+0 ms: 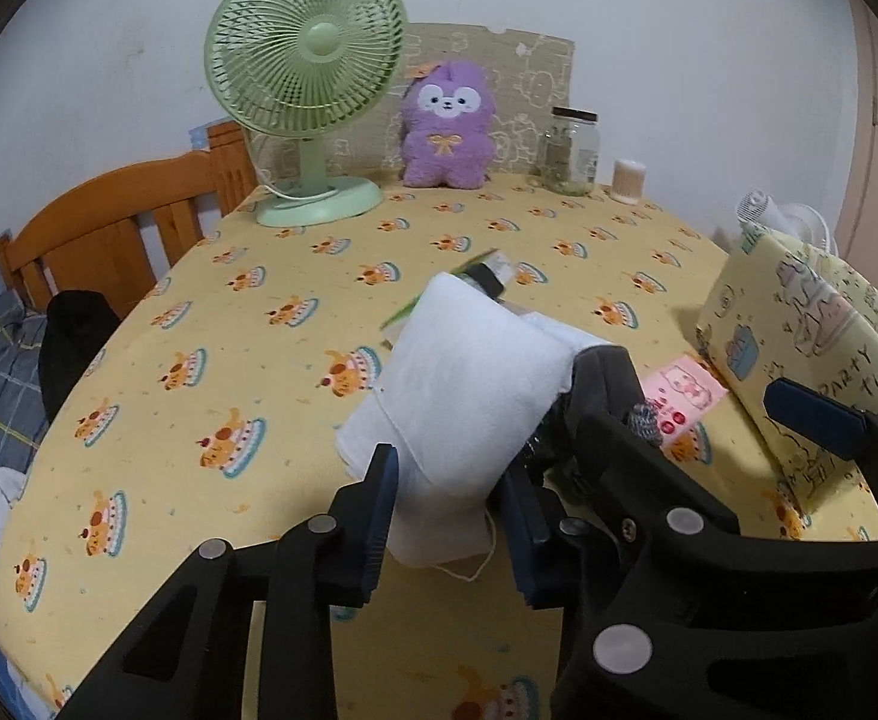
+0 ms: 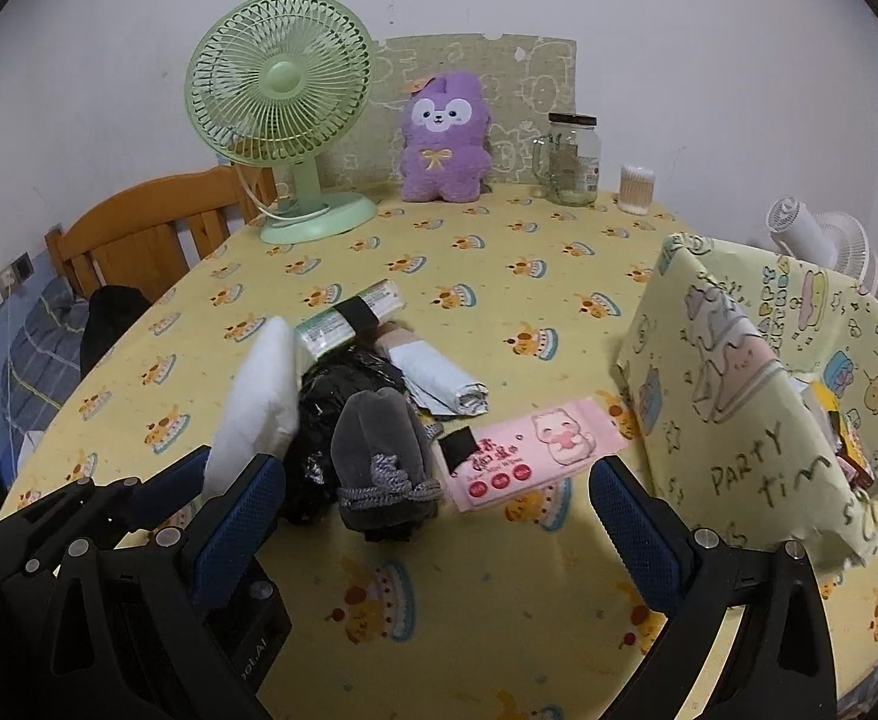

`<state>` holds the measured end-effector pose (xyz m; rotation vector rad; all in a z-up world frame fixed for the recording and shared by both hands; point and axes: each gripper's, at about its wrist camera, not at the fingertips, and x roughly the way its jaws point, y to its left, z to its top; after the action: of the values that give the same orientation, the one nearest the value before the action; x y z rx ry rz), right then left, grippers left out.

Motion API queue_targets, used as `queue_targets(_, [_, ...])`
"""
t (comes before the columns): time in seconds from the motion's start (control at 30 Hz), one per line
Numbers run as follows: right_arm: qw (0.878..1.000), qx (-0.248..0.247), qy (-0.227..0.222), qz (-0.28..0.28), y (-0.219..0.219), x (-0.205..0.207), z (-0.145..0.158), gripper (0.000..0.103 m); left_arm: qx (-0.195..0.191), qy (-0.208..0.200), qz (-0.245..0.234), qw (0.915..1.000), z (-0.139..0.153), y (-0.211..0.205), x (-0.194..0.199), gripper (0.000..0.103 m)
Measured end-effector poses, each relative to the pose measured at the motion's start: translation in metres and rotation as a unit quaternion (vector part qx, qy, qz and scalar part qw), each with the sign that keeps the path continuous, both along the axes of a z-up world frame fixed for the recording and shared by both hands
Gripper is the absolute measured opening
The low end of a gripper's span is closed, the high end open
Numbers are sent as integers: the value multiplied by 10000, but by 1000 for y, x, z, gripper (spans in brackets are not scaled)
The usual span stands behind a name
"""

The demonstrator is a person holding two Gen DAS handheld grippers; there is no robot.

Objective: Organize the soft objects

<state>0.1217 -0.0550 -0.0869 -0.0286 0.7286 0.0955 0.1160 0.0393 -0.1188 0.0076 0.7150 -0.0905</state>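
A folded white towel [image 1: 457, 396] is clamped by the left tongs [image 1: 448, 516] beside the storage box [image 2: 757, 384] – packets are glimpsed inside; the right tongs [image 2: 433, 516] are held wide, empty.

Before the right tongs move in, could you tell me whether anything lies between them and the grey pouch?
Nothing visible does: the open right tongs face the grey pouch directly. The pink wipes pack lies beside it, rightward.

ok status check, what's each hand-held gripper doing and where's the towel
Left hand-held gripper shut on white towel, lifted off the table. Right hand-held gripper open, empty, over the grey pouch. Yellow box to the right, open; pink wipes pack lies between.
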Motion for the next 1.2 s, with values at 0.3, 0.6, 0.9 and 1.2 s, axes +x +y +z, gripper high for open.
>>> queue_targets(0.3, [9994, 92, 243, 214, 13, 17, -12, 77, 7, 83, 89, 9999, -5, 8, 8, 32])
queue_targets(0.6, [9981, 147, 402, 437, 21, 22, -17, 42, -41, 123, 74, 9999, -4, 10, 7, 30])
queue_targets(0.9, [9980, 225, 228, 545, 19, 9, -3, 39, -46, -104, 91, 9999, 9, 8, -8, 24])
queue_targets(1.2, [9982, 282, 45, 534, 15, -3, 13, 39, -31, -323, 65, 9995, 24, 3, -21, 20])
